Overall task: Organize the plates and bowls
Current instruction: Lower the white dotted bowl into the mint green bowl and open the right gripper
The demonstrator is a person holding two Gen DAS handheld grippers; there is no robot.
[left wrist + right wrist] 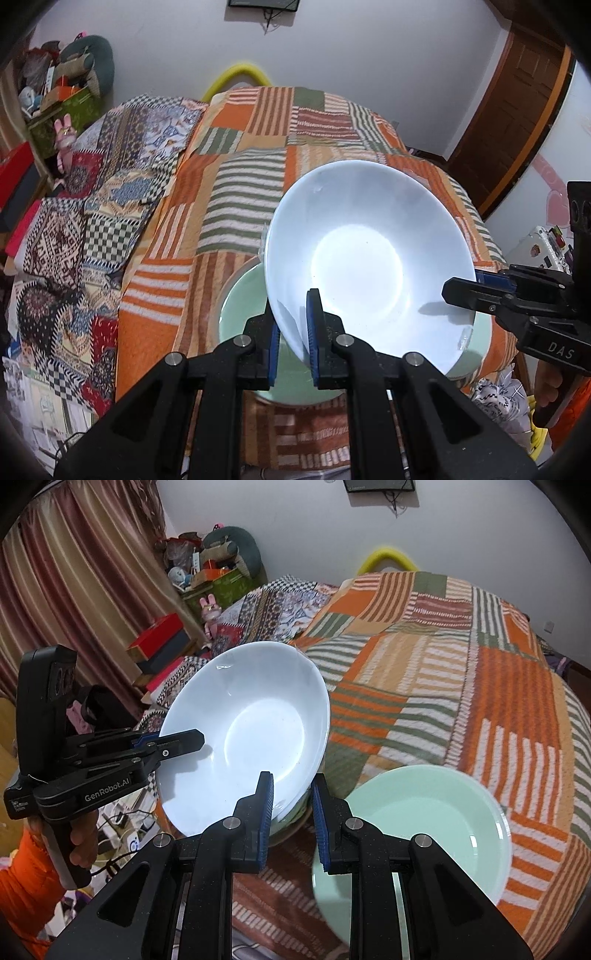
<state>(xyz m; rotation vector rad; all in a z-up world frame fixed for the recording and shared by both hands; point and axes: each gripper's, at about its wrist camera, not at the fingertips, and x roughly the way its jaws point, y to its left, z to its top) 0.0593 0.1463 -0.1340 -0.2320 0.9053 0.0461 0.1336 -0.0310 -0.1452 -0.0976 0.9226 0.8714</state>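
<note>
We held a white bowl (369, 254) between both grippers, tilted and lifted above a patchwork quilt (236, 192) of orange, green and tan stripes. In the left wrist view the left gripper (293, 332) sat at 6 o'clock of the bowl, its blue-padded fingers (314, 332) clamped on the near rim, one pad inside the bowl and one outside. The right gripper (476, 286) came in from 3 o'clock in that view and pinched the rim at the bowl's right edge; a hand (550, 391) gripped its handle at the lower right. In the right wrist view the right gripper (291, 812) held the bowl's (243, 734) lower right rim between its fingers (266, 812), closed on the rim as far as we could see, though the far pad stood slightly clear of the visible edge. There the left gripper (184, 744) reached in from 9 o'clock and bit the left rim, carried by a hand (83, 845) with an orange sleeve (26, 882). A pale green bowl (424, 830) rested upright on the quilt (461, 672): in the right wrist view it lay at 4 o'clock of the white bowl, just beside it; in the left wrist view the green bowl (240, 306) showed beneath the white one, mostly covered by it. A second patterned cloth (110, 184) lay at 9 o'clock of the quilt.
</note>
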